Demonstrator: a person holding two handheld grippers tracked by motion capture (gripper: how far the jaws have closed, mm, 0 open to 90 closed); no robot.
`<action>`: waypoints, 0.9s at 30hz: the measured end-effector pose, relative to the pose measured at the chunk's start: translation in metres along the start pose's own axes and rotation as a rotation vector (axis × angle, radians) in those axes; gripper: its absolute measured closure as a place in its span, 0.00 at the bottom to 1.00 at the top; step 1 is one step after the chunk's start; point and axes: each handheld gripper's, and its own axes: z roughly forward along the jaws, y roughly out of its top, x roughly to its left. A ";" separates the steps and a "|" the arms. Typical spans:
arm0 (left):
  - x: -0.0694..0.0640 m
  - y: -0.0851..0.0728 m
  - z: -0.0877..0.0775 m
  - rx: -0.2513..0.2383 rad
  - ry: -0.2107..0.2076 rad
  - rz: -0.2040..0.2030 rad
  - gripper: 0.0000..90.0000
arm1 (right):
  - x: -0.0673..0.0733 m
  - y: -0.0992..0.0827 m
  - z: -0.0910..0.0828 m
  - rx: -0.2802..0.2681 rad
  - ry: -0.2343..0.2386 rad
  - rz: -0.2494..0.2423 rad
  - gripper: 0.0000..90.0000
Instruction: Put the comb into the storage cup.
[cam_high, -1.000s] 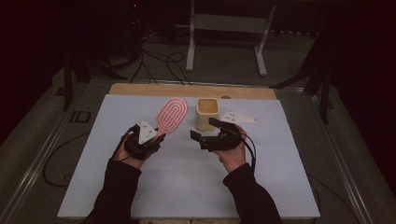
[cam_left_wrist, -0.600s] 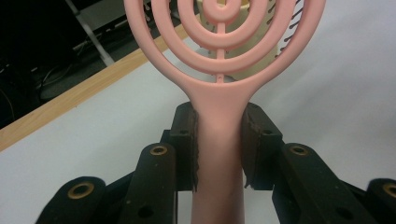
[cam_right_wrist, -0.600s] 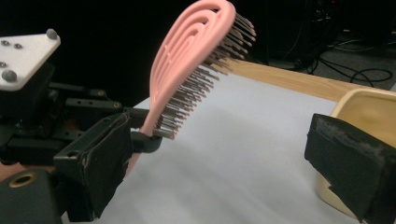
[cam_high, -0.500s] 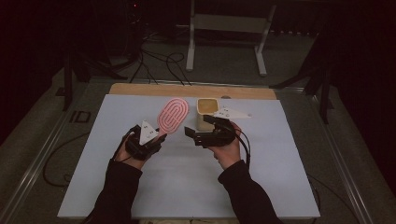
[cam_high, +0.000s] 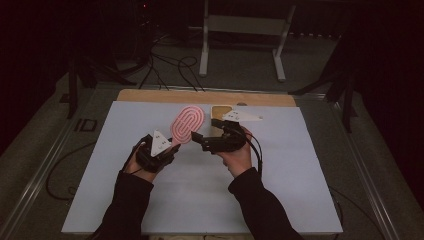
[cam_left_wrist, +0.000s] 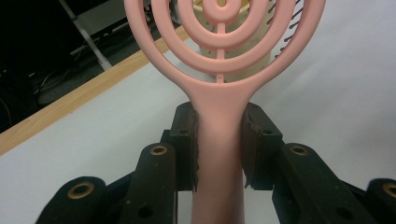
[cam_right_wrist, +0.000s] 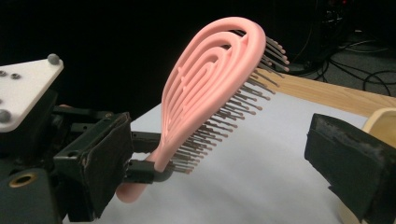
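Here the left gripper (cam_high: 172, 146), held low and angled forward, clamps the pink hairbrush (cam_high: 187, 123) by its handle, head pointing up and away, while the right gripper (cam_high: 197, 139) stands wide open beside it.

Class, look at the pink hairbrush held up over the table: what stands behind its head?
Behind the pink hairbrush stands a cream container, seen through the head's open rings. Its inside and lower part are covered.

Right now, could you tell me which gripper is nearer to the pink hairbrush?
Left. The left gripper is clamped on the pink hairbrush handle; the right gripper stands open beside the bristles, not touching.
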 end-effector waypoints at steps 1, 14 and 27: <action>0.000 0.000 0.000 -0.001 -0.001 0.001 0.78 | 0.000 0.000 0.001 0.001 0.001 0.005 0.08; -0.002 0.002 -0.002 -0.014 -0.007 0.004 0.78 | -0.001 0.005 0.018 0.016 0.016 0.037 0.09; -0.005 0.004 -0.002 -0.019 -0.016 0.009 0.78 | 0.000 0.005 0.031 0.042 0.047 0.053 0.19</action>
